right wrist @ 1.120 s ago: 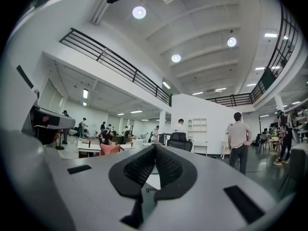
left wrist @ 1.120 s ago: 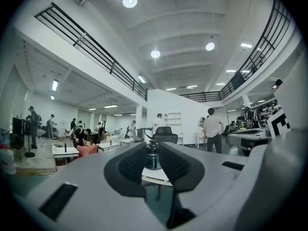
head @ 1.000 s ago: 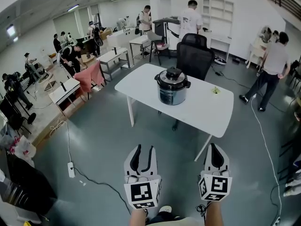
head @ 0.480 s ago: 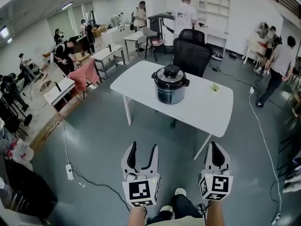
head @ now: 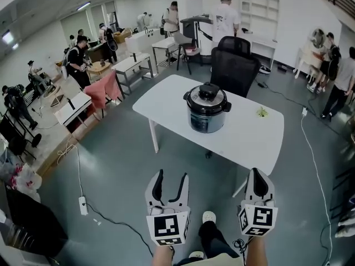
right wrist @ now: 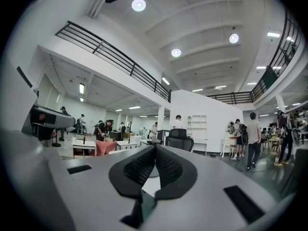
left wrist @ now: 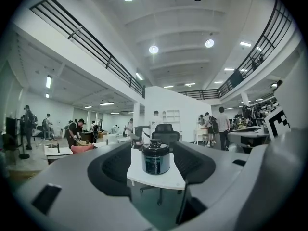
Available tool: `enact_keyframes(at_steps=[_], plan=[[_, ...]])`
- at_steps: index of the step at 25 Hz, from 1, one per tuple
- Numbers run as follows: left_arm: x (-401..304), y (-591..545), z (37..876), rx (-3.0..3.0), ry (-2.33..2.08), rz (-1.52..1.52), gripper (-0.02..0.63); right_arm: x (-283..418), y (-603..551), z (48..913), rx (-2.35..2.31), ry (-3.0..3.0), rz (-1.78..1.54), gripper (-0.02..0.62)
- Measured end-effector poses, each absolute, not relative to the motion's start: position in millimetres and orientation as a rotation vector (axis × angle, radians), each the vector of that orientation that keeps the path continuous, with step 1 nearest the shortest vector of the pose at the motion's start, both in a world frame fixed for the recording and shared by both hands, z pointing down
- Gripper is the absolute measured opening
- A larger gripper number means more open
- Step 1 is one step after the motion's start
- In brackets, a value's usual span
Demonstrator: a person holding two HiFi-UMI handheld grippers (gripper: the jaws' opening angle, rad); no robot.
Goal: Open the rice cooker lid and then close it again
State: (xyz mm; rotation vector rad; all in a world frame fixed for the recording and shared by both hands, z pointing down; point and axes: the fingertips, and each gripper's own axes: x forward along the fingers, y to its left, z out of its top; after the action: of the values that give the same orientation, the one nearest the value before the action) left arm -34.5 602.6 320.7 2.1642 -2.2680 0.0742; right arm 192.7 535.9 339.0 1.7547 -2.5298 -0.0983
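Since a second back, both grippers have come forward toward the white table (head: 166,101), which now sits nearer in the head view.

Item 1: left gripper (head: 172,177). Its jaws have just been opening and now stand wide apart with nothing gripped. Its own view shows only the far-off cooker in the gap.

Item 2: right gripper (head: 257,174). Its jaws are pressed together, empty.

Item 3: rice cooker (head: 207,111), one, dark-bodied. It stands mid-table, at 12 o'clock from the grippers and well apart from them, clear of every table edge. Its lid (head: 207,96) is down.

Item 4: the table, one. Its near edge faces the grippers, with open grey floor (head: 127,159) between.

Item 5: black office chair (head: 236,65), one, at 12 o'clock of the cooker, against the far table edge.

Item 6: small green object (head: 262,112), one, at 3 o'clock of the cooker, near the right table edge; its kind cannot be told.

Item 7: power strip (head: 84,205), one, on the floor at 9 o'clock of the left gripper.

Item 8: white cable (head: 316,170), one, along the floor at 3 o'clock of the table.
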Motion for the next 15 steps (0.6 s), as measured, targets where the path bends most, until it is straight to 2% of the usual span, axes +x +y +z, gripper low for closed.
enact_keyframes(at_steps=[15], plan=[[-51,361,293,2.127,-2.345,0.089,0.269,174,280,312,1.7,-2.603,-0.116,0.014]])
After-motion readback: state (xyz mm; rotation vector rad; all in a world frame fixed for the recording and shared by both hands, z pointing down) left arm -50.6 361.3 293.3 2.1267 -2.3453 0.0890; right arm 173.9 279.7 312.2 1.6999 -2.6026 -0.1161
